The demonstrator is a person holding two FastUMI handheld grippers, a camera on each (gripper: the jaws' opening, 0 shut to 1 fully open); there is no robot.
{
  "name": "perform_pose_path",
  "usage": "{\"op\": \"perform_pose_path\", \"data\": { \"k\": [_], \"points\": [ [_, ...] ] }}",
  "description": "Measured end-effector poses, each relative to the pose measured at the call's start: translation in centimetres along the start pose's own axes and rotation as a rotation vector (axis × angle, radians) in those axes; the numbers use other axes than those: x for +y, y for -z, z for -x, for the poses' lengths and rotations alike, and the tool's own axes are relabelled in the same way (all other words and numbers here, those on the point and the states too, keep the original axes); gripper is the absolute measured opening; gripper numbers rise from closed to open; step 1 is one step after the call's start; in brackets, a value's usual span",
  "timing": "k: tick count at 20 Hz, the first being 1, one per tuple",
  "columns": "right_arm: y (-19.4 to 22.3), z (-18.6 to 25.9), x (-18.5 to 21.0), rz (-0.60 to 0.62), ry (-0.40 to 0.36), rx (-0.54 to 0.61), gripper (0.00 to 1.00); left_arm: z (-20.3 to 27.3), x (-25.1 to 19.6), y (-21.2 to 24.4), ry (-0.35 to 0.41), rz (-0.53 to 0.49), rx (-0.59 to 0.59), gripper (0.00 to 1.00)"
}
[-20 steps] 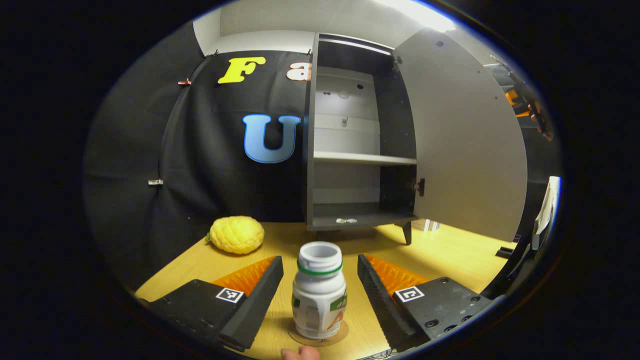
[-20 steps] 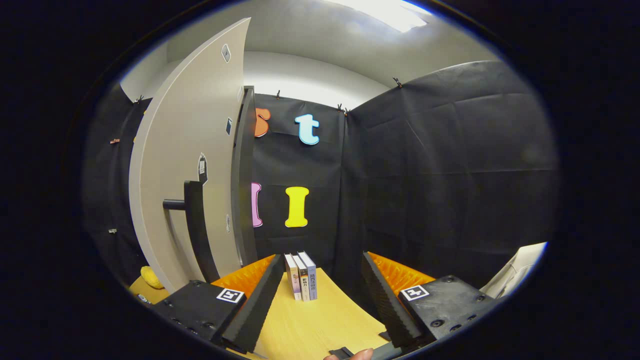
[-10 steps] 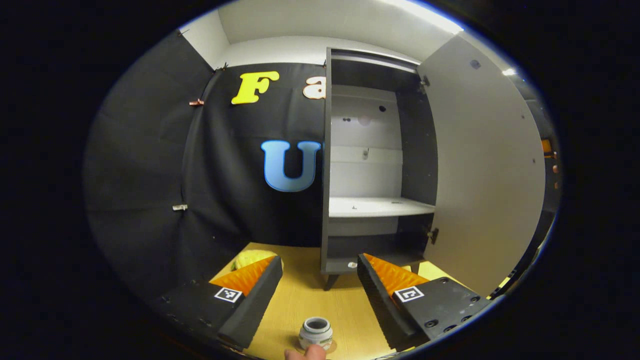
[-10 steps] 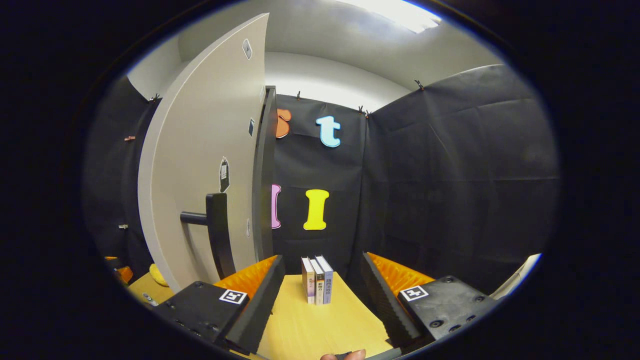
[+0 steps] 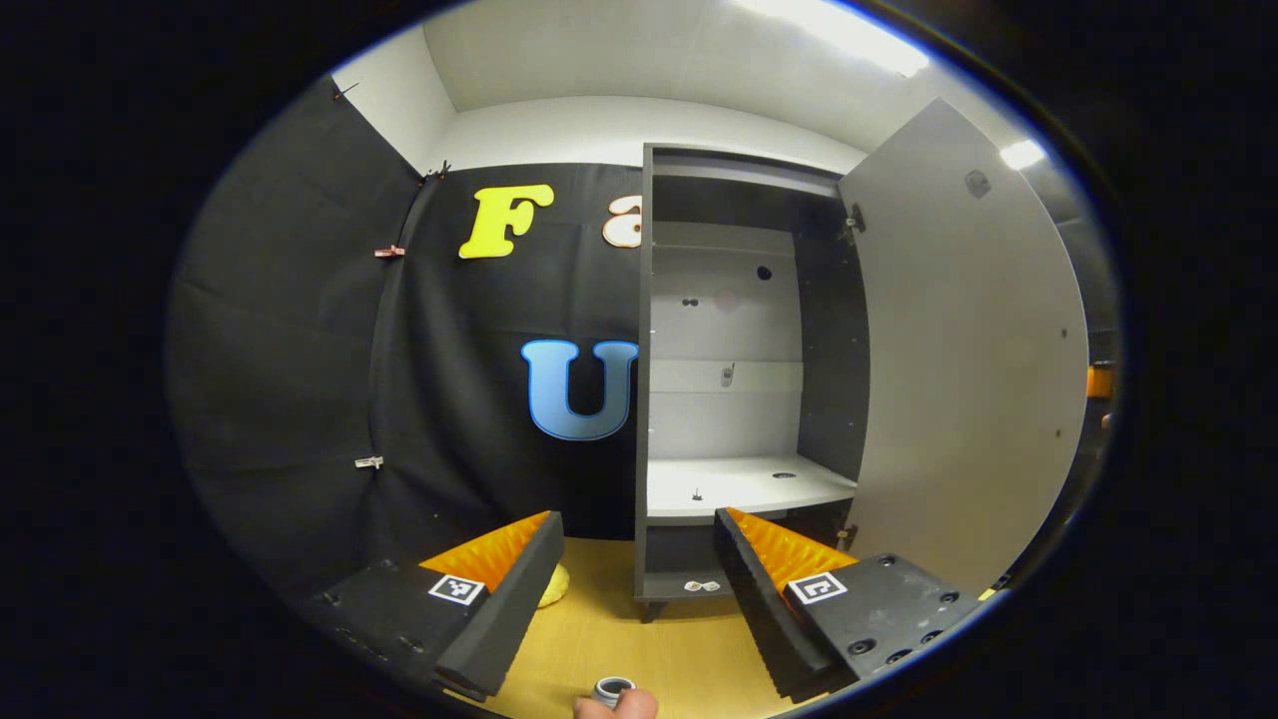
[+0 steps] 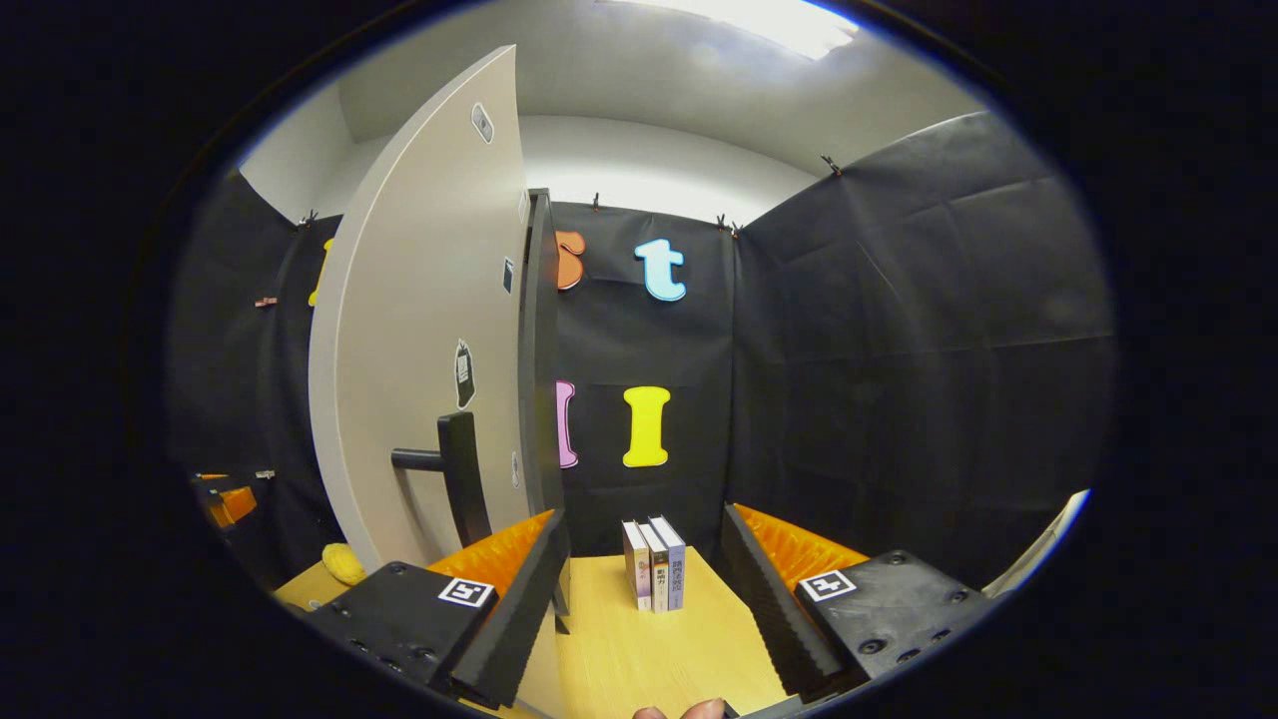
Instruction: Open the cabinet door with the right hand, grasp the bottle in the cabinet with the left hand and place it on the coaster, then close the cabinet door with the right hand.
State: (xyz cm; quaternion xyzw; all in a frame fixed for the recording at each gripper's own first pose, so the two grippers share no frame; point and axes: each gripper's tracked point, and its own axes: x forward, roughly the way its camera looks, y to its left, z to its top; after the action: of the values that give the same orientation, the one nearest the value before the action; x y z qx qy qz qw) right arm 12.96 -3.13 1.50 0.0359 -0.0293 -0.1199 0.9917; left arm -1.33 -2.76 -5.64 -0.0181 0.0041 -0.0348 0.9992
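Note:
In the left gripper view my left gripper [image 5: 639, 589] is open and raised above the table. Just the rim of the white bottle [image 5: 612, 687] peeks in at the bottom edge, well below and between the fingers. Ahead stands the dark cabinet [image 5: 734, 399], its pale door [image 5: 963, 369] swung wide to the right and its white shelf bare. In the right gripper view my right gripper [image 6: 644, 589] is open with nothing in it. The door's outer face [image 6: 419, 350] stands just left of it, and the black handle [image 6: 454, 484] is close above the left finger.
A yellow bumpy object [image 5: 552, 587] lies on the wooden table [image 5: 639, 649] left of the cabinet, also seen as the yellow object [image 6: 342, 564]. Three books [image 6: 656, 564] stand upright at the far table edge. A small wrapper [image 5: 701, 586] lies on the cabinet floor.
My left gripper has risen and drawn back from the bottle, which slid down to the view's bottom edge. My right gripper has shifted left toward the door's handle.

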Motion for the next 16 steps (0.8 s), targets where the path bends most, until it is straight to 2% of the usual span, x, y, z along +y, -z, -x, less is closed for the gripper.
{"op": "perform_pose_path", "data": {
  "k": [9,11,16],
  "points": [
    [0.5,0.6,0.3,-0.008,0.044,0.041,0.94,1.3,0.5,-0.5,0.02,0.001,0.016,0.95],
    [0.6,0.7,1.2,-0.012,0.033,0.049,0.94,1.4,0.8,-0.5,0.019,0.01,0.017,0.92],
    [1.1,1.4,3.4,-0.029,-0.014,0.073,0.94,1.6,1.4,0.0,0.011,-0.002,0.018,0.95]
  ]
}}
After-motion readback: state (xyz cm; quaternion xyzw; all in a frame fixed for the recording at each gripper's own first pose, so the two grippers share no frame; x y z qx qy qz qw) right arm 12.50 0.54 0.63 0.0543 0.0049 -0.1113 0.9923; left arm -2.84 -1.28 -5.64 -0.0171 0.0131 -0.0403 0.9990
